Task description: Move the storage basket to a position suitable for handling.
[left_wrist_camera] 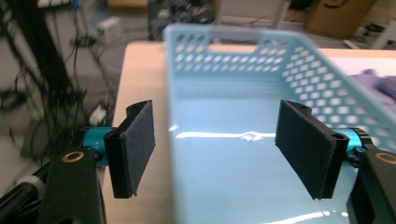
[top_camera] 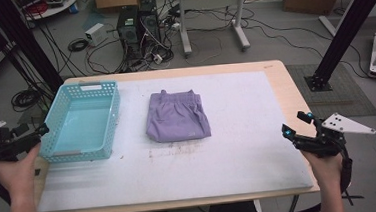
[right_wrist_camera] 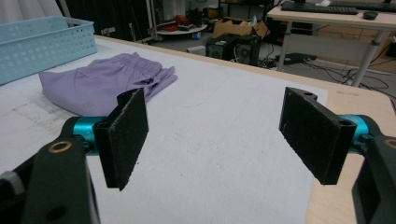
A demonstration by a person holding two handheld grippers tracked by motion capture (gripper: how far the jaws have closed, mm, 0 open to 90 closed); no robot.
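A folded purple garment [top_camera: 177,116] lies in the middle of the white table mat [top_camera: 238,142]; in the right gripper view the garment [right_wrist_camera: 102,84] sits ahead to the left. A light blue perforated basket [top_camera: 83,121] stands empty at the table's left. My left gripper [top_camera: 37,134] hovers at the basket's near left corner, open; its view has the basket [left_wrist_camera: 261,70] right in front of the gripper [left_wrist_camera: 224,149]. My right gripper [top_camera: 297,123] is open at the table's right edge, nothing between its jaws, its fingertips' midpoint [right_wrist_camera: 219,135] over bare mat.
The wooden table rim [top_camera: 287,86] borders the mat. Beyond the table are computer towers [top_camera: 138,27], tangled cables, a second desk [top_camera: 209,14], cardboard boxes and black frame posts [top_camera: 343,30]. Faint dirt marks lie on the mat just in front of the garment.
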